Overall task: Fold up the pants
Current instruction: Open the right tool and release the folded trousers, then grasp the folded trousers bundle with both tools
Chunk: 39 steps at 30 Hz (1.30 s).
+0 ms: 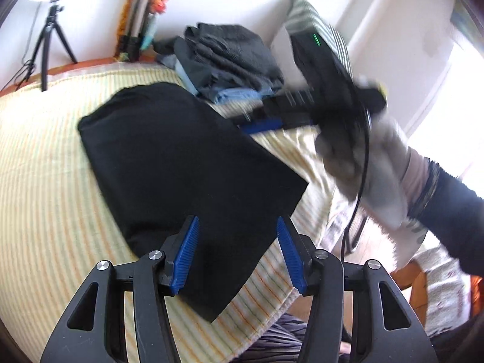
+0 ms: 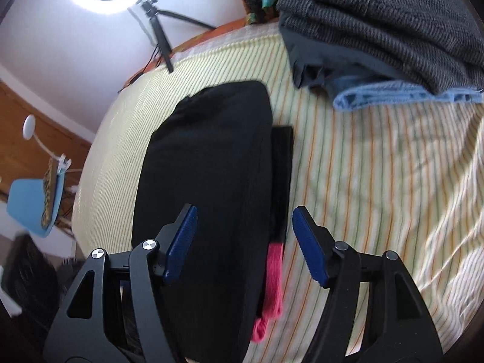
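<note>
The black pants (image 1: 181, 157) lie folded in a thick rectangle on the striped bed sheet (image 1: 45, 181). My left gripper (image 1: 237, 224) is open above the near corner of the pants, blue pads apart and gripping nothing. My right gripper (image 2: 245, 236) also stands open over the long edge of the pants (image 2: 211, 166), pads clear of the fabric. A pink strip (image 2: 272, 275) sticks out from under that edge, beside a black band. In the left wrist view the right gripper (image 1: 260, 121) appears blurred past the far side of the pants, held by a gloved hand (image 1: 363, 163).
A stack of folded clothes (image 2: 378, 30), dark grey on top and light blue beneath, sits on the sheet (image 2: 378, 166) beyond the pants. A ring light on a tripod (image 2: 157, 30) stands behind the bed. A blue chair (image 2: 30, 202) is off to the left. The bed's edge (image 1: 272, 311) drops off near my left gripper.
</note>
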Each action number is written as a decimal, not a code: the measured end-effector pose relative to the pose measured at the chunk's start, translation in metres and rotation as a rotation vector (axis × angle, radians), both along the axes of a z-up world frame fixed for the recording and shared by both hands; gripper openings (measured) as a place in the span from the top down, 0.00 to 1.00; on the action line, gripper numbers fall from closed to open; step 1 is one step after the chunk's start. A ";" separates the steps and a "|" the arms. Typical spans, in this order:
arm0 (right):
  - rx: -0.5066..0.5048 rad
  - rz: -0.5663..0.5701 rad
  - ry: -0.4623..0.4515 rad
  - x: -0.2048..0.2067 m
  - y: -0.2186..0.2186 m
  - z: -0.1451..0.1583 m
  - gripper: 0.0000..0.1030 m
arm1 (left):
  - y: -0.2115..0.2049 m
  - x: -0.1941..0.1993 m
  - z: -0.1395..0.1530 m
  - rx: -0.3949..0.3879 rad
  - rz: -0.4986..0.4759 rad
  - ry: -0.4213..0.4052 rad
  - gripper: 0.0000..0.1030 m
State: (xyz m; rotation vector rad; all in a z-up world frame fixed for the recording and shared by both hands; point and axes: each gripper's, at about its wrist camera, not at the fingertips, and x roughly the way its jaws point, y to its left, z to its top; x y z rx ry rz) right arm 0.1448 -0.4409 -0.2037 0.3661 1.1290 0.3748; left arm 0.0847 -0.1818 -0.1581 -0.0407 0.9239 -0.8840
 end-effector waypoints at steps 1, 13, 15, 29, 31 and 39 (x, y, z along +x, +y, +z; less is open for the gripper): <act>0.005 0.019 0.001 -0.004 0.001 -0.003 0.34 | 0.008 0.004 0.003 -0.013 0.016 0.010 0.49; 0.099 0.096 -0.035 -0.018 -0.008 -0.027 0.33 | 0.055 0.060 -0.026 -0.082 0.240 0.271 0.46; 0.116 0.107 -0.043 -0.021 -0.012 -0.028 0.33 | 0.058 0.068 -0.034 -0.112 0.264 0.321 0.46; 0.195 0.144 -0.048 -0.011 -0.009 -0.032 0.43 | 0.049 0.078 -0.055 -0.197 0.263 0.395 0.46; 0.241 0.125 -0.032 -0.009 -0.015 -0.035 0.46 | 0.048 0.076 -0.054 -0.197 0.251 0.383 0.46; 0.195 0.122 -0.031 -0.006 -0.008 -0.034 0.47 | 0.046 0.080 -0.055 -0.190 0.252 0.378 0.46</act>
